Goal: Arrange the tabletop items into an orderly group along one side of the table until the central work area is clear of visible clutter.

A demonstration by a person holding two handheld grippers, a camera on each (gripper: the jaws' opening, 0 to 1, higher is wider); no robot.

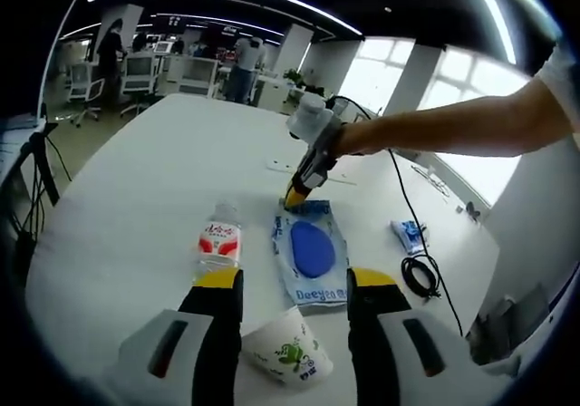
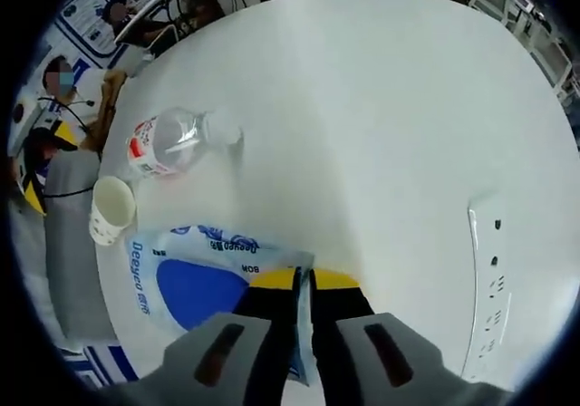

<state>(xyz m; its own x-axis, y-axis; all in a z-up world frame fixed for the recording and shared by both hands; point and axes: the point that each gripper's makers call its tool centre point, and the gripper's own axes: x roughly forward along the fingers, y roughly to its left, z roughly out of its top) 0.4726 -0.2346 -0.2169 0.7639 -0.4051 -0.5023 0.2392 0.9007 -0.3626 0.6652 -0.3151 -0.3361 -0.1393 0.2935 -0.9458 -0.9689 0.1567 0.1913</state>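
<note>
Left gripper view: left gripper [image 1: 294, 290] stands with jaws apart, a paper cup [image 1: 288, 350] between them, untouched. The wipes pack [image 1: 312, 254] lies flat just beyond, beside a water bottle [image 1: 217, 239] on the white table [image 1: 163, 179].

Right gripper view: right gripper [image 2: 304, 281] is clamped on the pack's edge [image 2: 294, 265]. Judgement: soft, light, slippery film; a seam grip suits dragging.

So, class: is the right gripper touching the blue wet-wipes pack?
Touching. In the right gripper view the right gripper has its jaws shut on the wet-wipes pack at its edge; the left gripper view shows the same tip on the pack's far end.
</note>
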